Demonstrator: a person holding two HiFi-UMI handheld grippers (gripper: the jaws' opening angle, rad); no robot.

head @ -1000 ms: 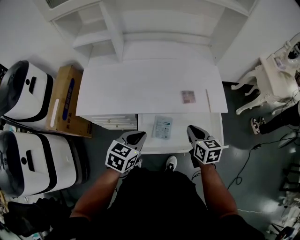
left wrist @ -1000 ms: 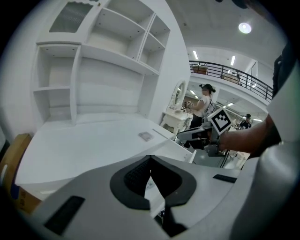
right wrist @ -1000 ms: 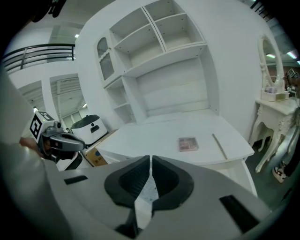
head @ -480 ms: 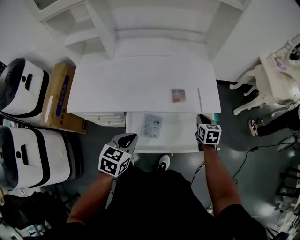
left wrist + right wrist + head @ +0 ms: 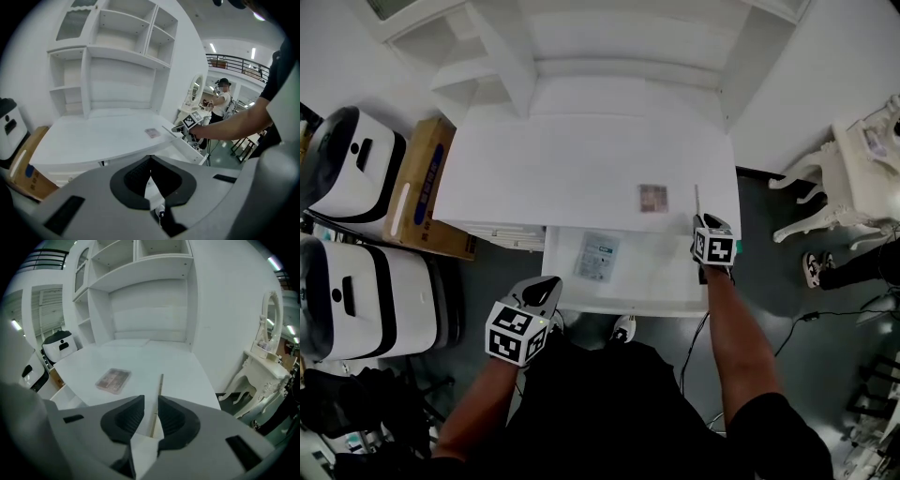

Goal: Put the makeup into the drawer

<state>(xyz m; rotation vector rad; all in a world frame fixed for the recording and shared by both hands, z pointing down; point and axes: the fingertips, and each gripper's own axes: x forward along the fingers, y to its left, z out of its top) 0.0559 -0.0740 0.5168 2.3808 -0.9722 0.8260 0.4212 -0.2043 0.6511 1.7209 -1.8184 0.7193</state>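
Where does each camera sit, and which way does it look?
Head view: on the person's head, looking down at the desk and open drawer; left gripper, right gripper and both arms show.
Left gripper view: on the left gripper, shut, facing across the desk; the right arm shows.
Right gripper view: on the right gripper, jaws just opening, a thin stick between them, facing the shelves.
All share the makeup palette.
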